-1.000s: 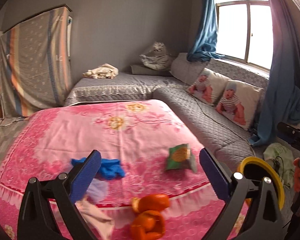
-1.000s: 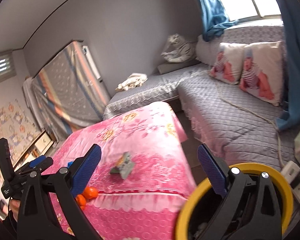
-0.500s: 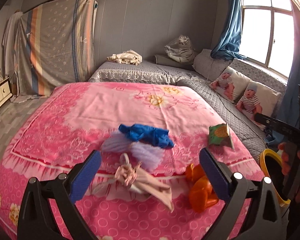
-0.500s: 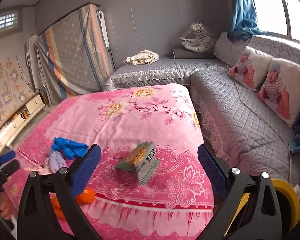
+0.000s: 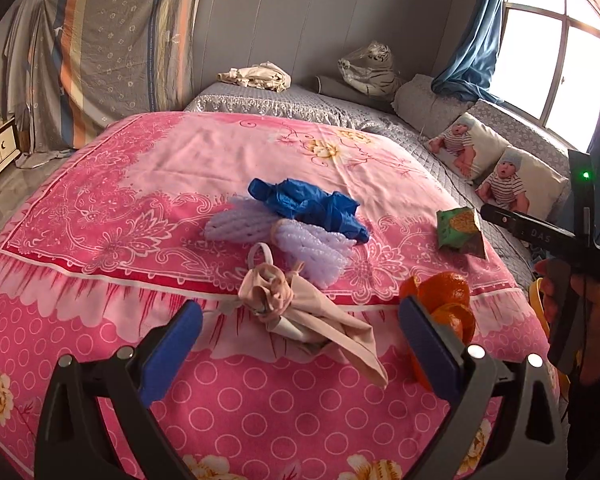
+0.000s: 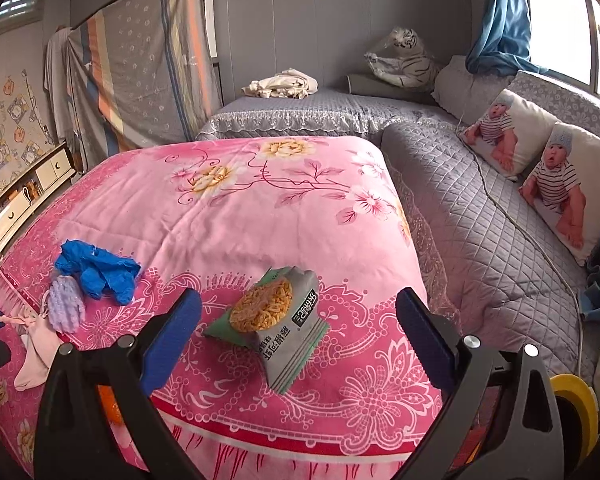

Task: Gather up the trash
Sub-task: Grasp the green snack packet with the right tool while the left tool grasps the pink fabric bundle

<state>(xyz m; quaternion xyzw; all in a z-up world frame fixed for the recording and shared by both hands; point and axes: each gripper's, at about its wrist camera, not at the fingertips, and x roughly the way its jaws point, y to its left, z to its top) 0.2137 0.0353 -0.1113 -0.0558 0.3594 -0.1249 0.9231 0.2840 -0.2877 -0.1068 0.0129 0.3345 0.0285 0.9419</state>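
Currently both tongs, left [image 5: 298, 344] and right [image 6: 298, 332], gape empty; right, nearing snack bag [image 6: 274, 322], risks crinkly film slipping out.

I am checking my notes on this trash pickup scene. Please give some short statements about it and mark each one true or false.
1. Both hand-held grippers, left and right, are open and empty. True.
2. The snack packet lies on the grey sofa. False: it lies on the pink bedspread.
3. The blue glove rests against the purple foam nets. True.
4. The orange peel is at the far edge of the bedspread. False: it is at the near edge.
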